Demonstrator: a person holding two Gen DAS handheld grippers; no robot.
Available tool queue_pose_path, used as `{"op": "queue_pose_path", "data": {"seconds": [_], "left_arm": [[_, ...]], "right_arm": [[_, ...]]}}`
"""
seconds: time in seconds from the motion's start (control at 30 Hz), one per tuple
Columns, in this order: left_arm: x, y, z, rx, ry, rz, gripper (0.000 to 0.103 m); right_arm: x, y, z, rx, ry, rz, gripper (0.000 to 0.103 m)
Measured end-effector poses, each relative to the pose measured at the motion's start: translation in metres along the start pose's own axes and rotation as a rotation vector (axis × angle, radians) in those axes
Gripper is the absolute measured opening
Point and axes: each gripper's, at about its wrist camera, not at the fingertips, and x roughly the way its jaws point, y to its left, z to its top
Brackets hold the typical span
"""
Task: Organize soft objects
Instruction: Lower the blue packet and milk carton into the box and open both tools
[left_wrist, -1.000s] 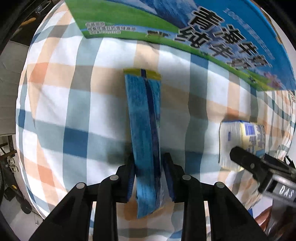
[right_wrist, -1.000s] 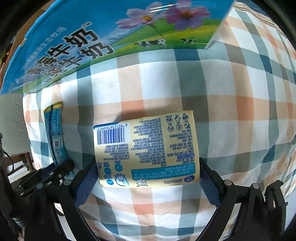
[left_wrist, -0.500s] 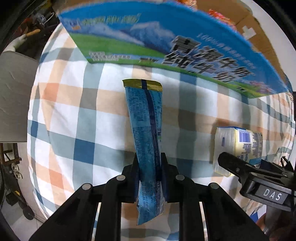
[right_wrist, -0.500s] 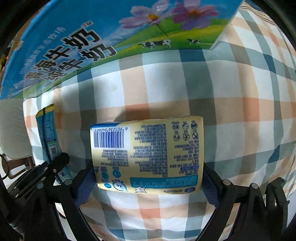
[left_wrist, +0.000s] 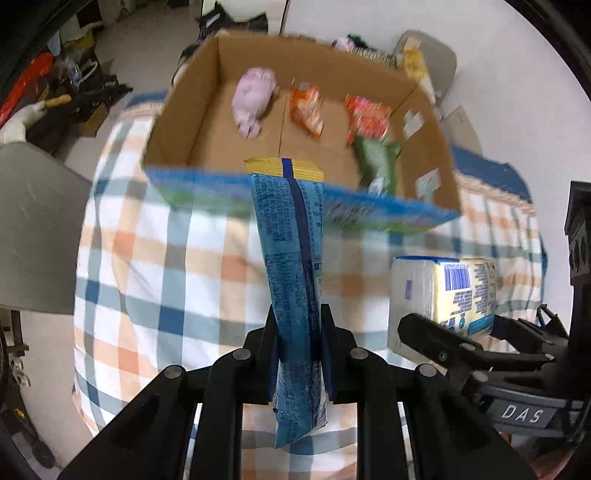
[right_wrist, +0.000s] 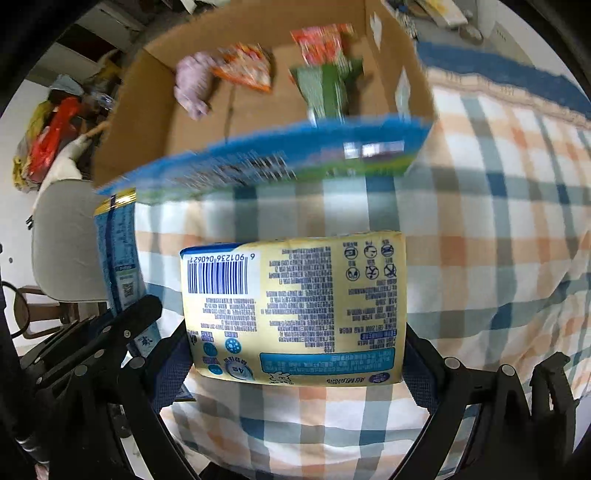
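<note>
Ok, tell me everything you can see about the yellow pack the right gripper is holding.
The yellow pack is a soft, plump rectangular plastic-wrapped packet, pale yellow with a white and blue end. Its printed face shows a barcode, dense small text, care icons and a teal band. The right gripper has its jaws pressed against the two short sides, holding it flat above the plaid cloth, short of the cardboard box.

a bed under a checked cover (left_wrist: 155, 266) in white, orange and blue-grey squares carries the things. an open cardboard box (left_wrist: 192, 110) with a blue printed front wall sits directly on it, toward the far side of the cover.
</note>
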Motion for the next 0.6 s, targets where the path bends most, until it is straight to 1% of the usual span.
{"op": "queue_pose_path", "data": {"seconds": [0.13,0.23,0.3,0.47,0.5,0.53,0.6], "left_arm": [[-0.025,-0.015,0.015,0.007,-0.051,-0.037,0.016],[-0.049,-0.009,0.039,-0.012,-0.078,-0.070,0.016],[-0.048,-0.012,0.054,-0.037,-0.084,-0.091,0.016],[-0.049,0.002,0.104,-0.114,-0.092,-0.123,0.016],[-0.047,0.007,0.112,-0.136,-0.088,-0.127,0.016],[-0.041,0.013,0.125,-0.168,-0.075,-0.140,0.016],[-0.029,0.022,0.140,-0.212,-0.039,-0.163,0.016]], "right_arm": [[-0.040,0.007,0.006,-0.017,-0.064,0.026,0.098],[-0.068,0.014,0.017,-0.028,-0.106,0.041,0.098],[-0.083,0.022,0.026,-0.041,-0.125,0.046,0.098],[-0.099,0.035,0.052,-0.060,-0.146,0.054,0.098],[-0.101,0.038,0.058,-0.066,-0.147,0.049,0.098],[-0.099,0.040,0.065,-0.067,-0.145,0.047,0.098],[-0.093,0.046,0.080,-0.075,-0.134,0.042,0.098]]}}
